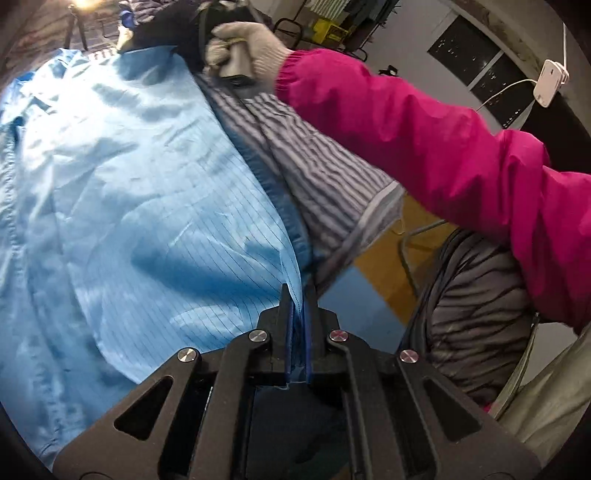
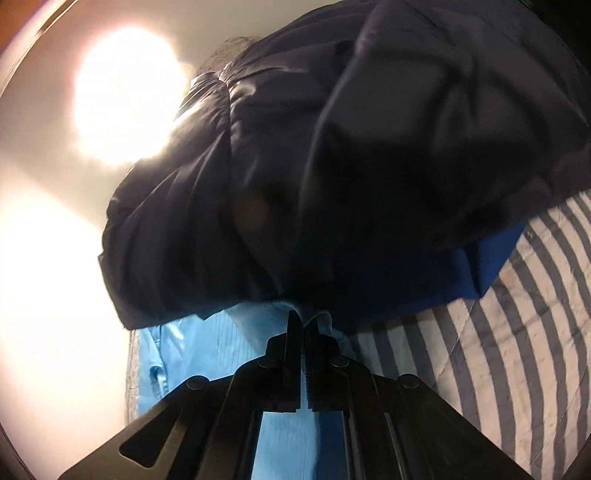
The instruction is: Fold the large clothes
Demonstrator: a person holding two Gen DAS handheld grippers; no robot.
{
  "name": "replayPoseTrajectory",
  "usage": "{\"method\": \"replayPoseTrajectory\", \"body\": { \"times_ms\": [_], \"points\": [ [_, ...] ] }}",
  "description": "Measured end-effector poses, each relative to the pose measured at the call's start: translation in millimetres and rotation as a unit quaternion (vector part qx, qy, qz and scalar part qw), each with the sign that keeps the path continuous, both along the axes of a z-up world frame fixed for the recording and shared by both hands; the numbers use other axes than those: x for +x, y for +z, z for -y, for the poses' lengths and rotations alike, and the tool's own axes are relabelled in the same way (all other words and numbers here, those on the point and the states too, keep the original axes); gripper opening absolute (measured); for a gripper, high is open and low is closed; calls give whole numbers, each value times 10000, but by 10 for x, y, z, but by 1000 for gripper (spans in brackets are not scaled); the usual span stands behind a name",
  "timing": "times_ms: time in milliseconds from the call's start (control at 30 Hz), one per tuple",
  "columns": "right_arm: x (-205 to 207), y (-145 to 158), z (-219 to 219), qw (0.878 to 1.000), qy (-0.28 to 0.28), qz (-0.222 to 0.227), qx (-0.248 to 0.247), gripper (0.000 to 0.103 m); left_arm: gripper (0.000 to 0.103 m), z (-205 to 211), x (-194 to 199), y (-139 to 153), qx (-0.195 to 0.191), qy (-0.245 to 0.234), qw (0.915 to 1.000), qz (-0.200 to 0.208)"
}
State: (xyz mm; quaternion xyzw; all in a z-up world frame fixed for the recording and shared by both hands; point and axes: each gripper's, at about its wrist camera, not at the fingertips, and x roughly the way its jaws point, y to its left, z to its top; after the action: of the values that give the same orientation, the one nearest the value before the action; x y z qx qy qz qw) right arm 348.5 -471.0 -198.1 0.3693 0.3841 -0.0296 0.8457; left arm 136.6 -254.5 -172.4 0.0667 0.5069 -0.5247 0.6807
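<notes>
In the left wrist view, the left gripper (image 1: 300, 295) is pinching the edge of the light blue garment (image 1: 129, 177), its two fingers closed narrow on the fold of cloth between them. The garment is lying spread to the left over a striped sheet (image 1: 317, 162), and its long right edge is running up toward a gloved hand (image 1: 247, 44) in a pink sleeve (image 1: 424, 122), which is gripping the handle of the other tool at the far end. I am counting one blue garment, one gloved hand and one dark padded jacket (image 1: 166, 26) near the top. In the right wrist view, the right gripper (image 2: 300, 321) is also closed narrow, and a little of the light blue cloth is sitting between its tips, so it seems to be holding the same garment at another point. One dark jacket is lying right over the garment's far part and filling most of the picture, with one bright lamp (image 2: 125, 92) behind it. I am judging that the risk is here: if both grippers are lifting to fold, the jacket may be dragging along or pinning the cloth, and the thin slippery fabric may be slipping out from the small bite of the fingers.
</notes>
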Motion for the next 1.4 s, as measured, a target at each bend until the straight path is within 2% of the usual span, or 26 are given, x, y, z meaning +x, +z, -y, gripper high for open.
{"method": "replayPoseTrajectory", "body": {
  "times_ms": [100, 167, 233, 267, 300, 333, 400, 467, 567, 633, 700, 800, 833, 900, 933, 967, 1000, 1067, 1167, 1233, 1267, 1300, 1367, 1400],
  "points": [
    [135, -27, -18, 10000, -43, 5, 10, 0, 2, 244, -64, -114, 211, -104, 9997, 115],
    [228, -30, 34, 9997, -105, -115, -163, 0, 2, 350, -61, -191, 285, -2, 9995, 147],
    [244, -86, 39, 9997, -41, -216, -136, 6, 2, 462, -55, -280, 377, 50, 9992, 149],
    [248, -82, 60, 9995, 17, -289, -85, 17, 2, 500, -56, -296, 363, 78, 9993, 66],
    [239, -57, 81, 9994, 89, -326, -31, 39, 2, 539, -52, -308, 373, 59, 9993, -36],
    [199, -15, 102, 9994, 122, -324, -39, 44, 3, 538, -68, -305, 367, 8, 9993, -123],
    [58, 103, 118, 9993, 300, -216, -109, 45, 18, 473, -91, -226, 253, -59, 9996, -52],
    [-71, 157, 106, 9978, 605, -249, -108, 46, 27, 412, -127, -152, 167, -60, 9998, 135],
    [-257, 124, 50, 9946, 907, -452, -211, 48, 27, 313, -161, -182, 252, -25, 9995, 168],
    [-396, -34, -28, 9918, 1118, -615, 15, 49, 27, 278, -189, -221, 387, 8, 9989, 254],
    [-446, -158, -115, 9882, 1308, -800, 62, 48, 27, 269, -256, -251, 538, -15, 9979, 355],
    [-492, -250, -293, 9833, 1557, -937, -98, 45, 27, 203, -295, -224, 530, -77, 9979, 363],
    [-449, -280, -276, 9822, 1614, -954, -143, 42, 27, 166, -293, -191, 498, -56, 9980, 375],
    [-465, -288, -383, 9790, 1736, -1010, -364, 30, 27, 65, -244, -127, 438, 107, 9981, 422],
    [-431, -271, -453, 9782, 1745, -1028, -460, 27, 27, 7, -205, -105, 408, 225, 9981, 415],
    [-427, -290, -500, 9778, 1751, -1031, -504, 20, 28, -81, -153, -86, 364, 408, 9978, 376],
    [-468, -288, -526, 9775, 1750, -1041, -555, 10, 31, -175, -89, -67, 310, 645, 9969, 315],
    [-572, -313, -600, 9768, 1710, -1047, -759, 2, 37, -351, 26, -59, 243, 1087, 9936, 205],
    [-801, -254, -524, 9765, 1662, -988, -955, 0, 42, -635, 137, -108, 232, 1627, 9864, -78],
    [-893, -145, -409, 9794, 1672, -788, -809, 0, 42, -742, 192, -232, 384, 1964, 9793, -298],
    [-909, -106, -415, 9801, 1661, -749, -790, 6, 42, -786, 220, -324, 377, 2085, 9757, -564],
    [-912, -72, -401, 9809, 1641, -755, -720, 21, 42, -810, 239, -405, 376, 2177, 9721, -793],
    [-920, -50, -367, 9838, 1681, -607, -150, 47, 42, -828, 272, -524, 331, 2285, 9668, -1096],
    [-933, -26, -361, 9839, 1693, -564, -42, 48, 42, -849, 298, -555, 279, 2351, 9640, -1212]
  ]
}}
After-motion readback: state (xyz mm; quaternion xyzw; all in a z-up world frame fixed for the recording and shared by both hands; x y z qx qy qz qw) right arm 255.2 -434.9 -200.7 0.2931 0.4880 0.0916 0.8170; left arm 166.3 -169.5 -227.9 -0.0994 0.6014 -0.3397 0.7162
